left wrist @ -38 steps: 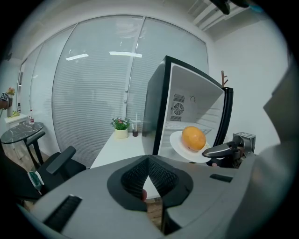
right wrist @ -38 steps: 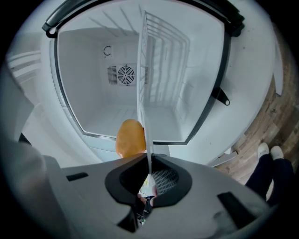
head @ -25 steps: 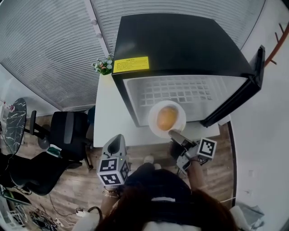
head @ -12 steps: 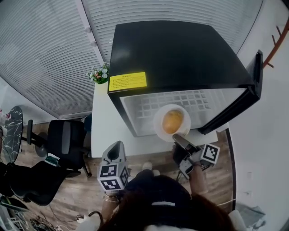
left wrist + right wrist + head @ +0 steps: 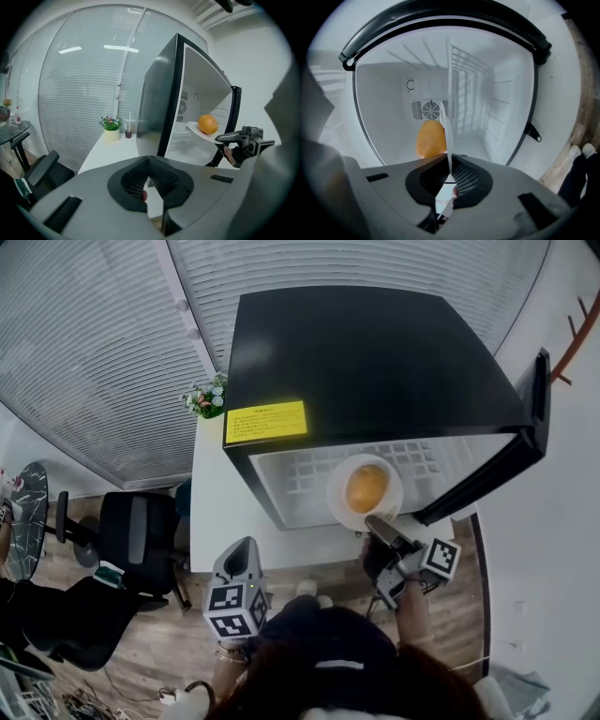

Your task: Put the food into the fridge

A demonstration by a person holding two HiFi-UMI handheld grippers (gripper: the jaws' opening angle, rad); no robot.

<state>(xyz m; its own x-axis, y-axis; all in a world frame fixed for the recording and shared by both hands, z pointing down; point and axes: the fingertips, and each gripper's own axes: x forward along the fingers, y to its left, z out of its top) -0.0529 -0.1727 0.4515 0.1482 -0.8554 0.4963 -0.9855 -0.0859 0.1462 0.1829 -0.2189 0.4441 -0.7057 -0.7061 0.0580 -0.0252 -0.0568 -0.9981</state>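
Orange on a plate sits mid-frame at the open fridge. Right gripper pinches the plate's rim, likely to keep it flat. Left gripper, lower left, is squeezed together, empty.

head: steeply down on fridge | left: beside, faces fridge | right: close, faces inside | shared: fridge

"What do I look like from the head view?"

"Black top. My left claw and right claw are grey shells with ribbed black pads, and each carries a cube of black-and-white square markers."
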